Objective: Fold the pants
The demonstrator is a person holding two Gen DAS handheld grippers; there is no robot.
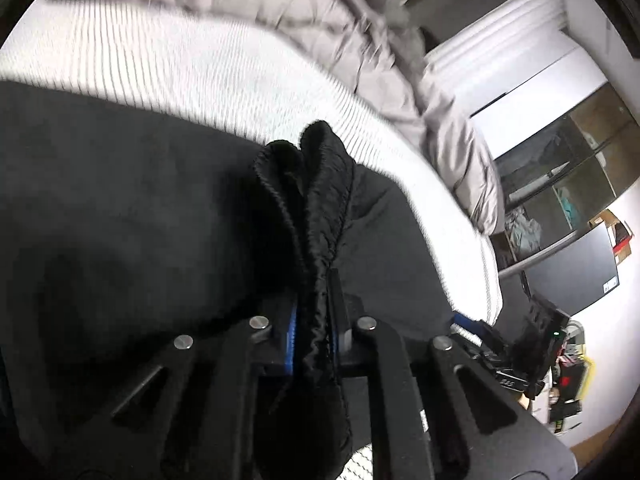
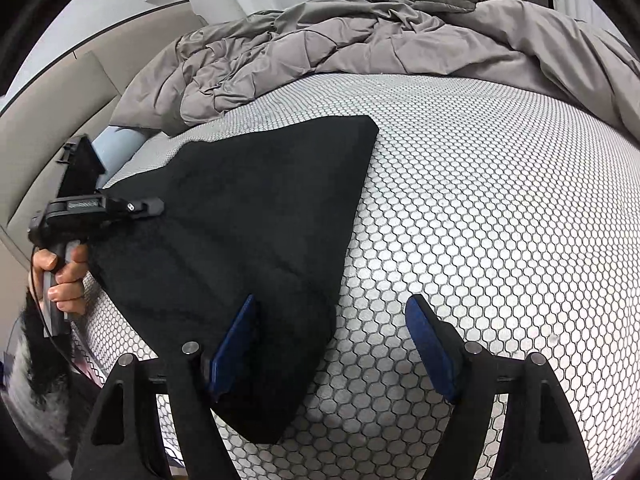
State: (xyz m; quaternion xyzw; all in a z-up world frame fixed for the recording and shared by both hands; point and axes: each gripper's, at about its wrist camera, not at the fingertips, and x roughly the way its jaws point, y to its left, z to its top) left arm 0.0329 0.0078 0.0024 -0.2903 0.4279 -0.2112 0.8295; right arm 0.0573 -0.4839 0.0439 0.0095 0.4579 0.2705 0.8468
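Left wrist view: left tongs clamped on a bunched edge of black pants, which lie on the bed. Right tongs apart, hovering at the near corner, nothing gripped. Step: securing both holds. Next: right tongs must pinch that corner before lifting.

I'm working in a home bedroom. I see a mattress, a rumpled grey duvet and shelving.

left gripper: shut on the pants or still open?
Shut on them. The left gripper pinches a bunched fold of the black pants between its pads.
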